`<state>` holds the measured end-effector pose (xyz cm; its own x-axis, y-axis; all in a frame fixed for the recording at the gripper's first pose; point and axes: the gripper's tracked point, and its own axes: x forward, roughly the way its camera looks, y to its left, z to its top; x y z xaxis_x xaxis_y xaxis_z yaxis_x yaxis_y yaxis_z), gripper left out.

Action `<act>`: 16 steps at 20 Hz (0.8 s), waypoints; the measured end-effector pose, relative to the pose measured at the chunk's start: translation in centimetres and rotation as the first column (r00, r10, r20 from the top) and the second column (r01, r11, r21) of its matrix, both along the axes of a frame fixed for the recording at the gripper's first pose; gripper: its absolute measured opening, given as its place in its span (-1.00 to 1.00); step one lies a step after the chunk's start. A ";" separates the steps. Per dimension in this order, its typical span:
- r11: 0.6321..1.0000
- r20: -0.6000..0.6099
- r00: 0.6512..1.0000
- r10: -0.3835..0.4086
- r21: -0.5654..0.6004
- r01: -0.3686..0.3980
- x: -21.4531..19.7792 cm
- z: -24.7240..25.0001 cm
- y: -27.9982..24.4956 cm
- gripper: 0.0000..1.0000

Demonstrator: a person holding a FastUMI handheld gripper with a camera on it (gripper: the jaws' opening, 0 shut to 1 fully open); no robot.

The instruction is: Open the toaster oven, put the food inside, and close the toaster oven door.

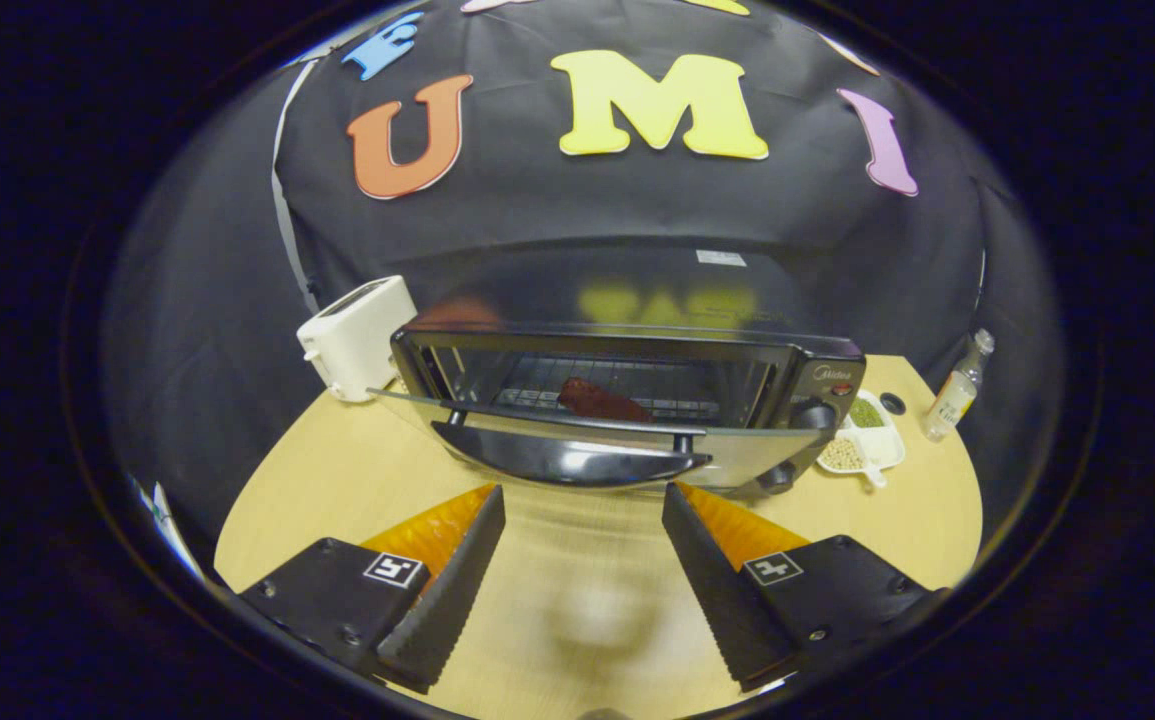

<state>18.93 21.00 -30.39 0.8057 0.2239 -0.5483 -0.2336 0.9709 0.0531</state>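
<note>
A black toaster oven (637, 300) stands on the wooden table, just ahead of my fingers. Its glass door (577, 425) hangs about level, partly open, with the black handle (572, 460) facing me. A dark red piece of food (602, 400) lies on the wire rack inside. My gripper (584, 510) is open, its two black fingers spread wide just below and in front of the door handle. Nothing is between them and they touch nothing.
A white pop-up toaster (355, 335) stands left of the oven. Right of the oven are a white divided dish (862, 445) with beans and a small clear bottle (955, 390). The tan table (337, 490) curves round in front.
</note>
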 end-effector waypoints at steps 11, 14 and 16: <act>0.990 0.198 0.970 -0.138 0.002 0.140 -7.2 11.3 -13.3 1.00; 0.979 0.322 0.926 -0.195 0.000 0.206 -10.5 17.4 -19.8 1.00; 0.970 0.397 0.891 -0.220 -0.006 0.242 -12.5 20.8 -23.8 1.00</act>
<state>6.46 -2.78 -9.59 0.9826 -0.0151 -0.1852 0.0060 0.9988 -0.0496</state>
